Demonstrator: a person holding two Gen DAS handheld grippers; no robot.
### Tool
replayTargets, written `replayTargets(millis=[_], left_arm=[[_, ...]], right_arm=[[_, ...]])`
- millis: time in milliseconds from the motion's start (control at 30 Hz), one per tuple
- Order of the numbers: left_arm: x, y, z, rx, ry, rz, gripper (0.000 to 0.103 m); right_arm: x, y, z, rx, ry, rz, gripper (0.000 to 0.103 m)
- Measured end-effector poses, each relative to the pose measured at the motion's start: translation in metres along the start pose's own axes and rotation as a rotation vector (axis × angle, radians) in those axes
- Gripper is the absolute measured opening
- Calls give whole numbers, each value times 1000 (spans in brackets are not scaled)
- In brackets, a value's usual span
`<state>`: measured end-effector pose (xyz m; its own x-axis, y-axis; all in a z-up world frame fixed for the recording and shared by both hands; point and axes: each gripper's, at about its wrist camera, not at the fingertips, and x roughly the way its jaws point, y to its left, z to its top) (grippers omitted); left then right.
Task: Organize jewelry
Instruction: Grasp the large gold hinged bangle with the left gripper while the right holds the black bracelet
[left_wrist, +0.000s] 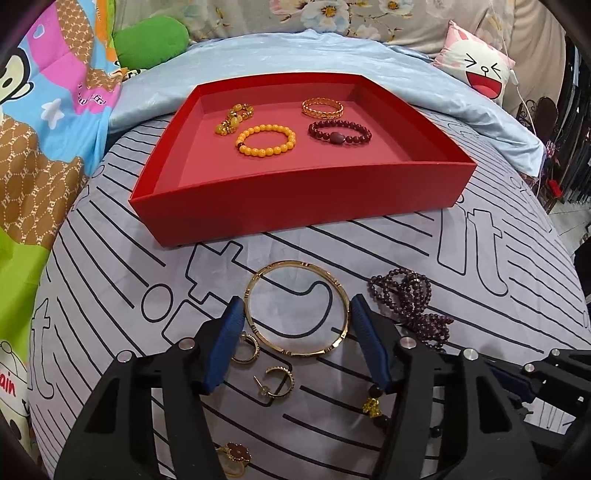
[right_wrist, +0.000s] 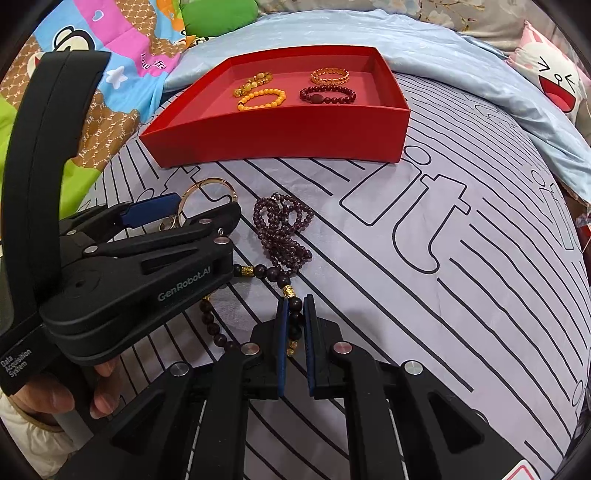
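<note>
A red tray (left_wrist: 295, 192) on the bed holds a yellow bead bracelet (left_wrist: 266, 142), a dark red bead bracelet (left_wrist: 340, 132), a gold chain bracelet (left_wrist: 322, 107) and an amber-gold bracelet (left_wrist: 234, 118). My left gripper (left_wrist: 297, 308) is open, its blue pads either side of a gold bangle (left_wrist: 297, 308) lying on the sheet. Two gold hoop earrings (left_wrist: 275, 382) and a purple bead necklace (left_wrist: 413, 302) lie close by. My right gripper (right_wrist: 295, 306) is nearly closed around a dark bead bracelet with gold spacers (right_wrist: 275, 275); the beads sit between the pads.
A gold ring with a red flower (left_wrist: 232, 452) lies near the left gripper's base. The striped grey sheet (right_wrist: 443, 258) covers the bed. A light blue blanket (left_wrist: 258, 62), patterned quilt (left_wrist: 44, 110), green cushion (left_wrist: 151, 40) and cartoon pillow (left_wrist: 476, 66) surround the tray.
</note>
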<state>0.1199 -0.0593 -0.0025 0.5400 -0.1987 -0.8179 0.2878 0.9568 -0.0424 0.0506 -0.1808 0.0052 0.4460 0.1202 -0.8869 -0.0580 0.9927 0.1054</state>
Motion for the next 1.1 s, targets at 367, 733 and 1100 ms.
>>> replayTargets(millis=[367,733,1100], left_arm=[[-28,4,1,-22,-16,-32,57],[-64,1,-7,-31,-36,-35,57],[-88,4,-4,-55,-63,-37,57]], right_arm=[[-20,-1,-4,41,-41,21,8],[-51,3,-13,48,-105,51,8],[-77,-2,-7,45,-160,48,7]])
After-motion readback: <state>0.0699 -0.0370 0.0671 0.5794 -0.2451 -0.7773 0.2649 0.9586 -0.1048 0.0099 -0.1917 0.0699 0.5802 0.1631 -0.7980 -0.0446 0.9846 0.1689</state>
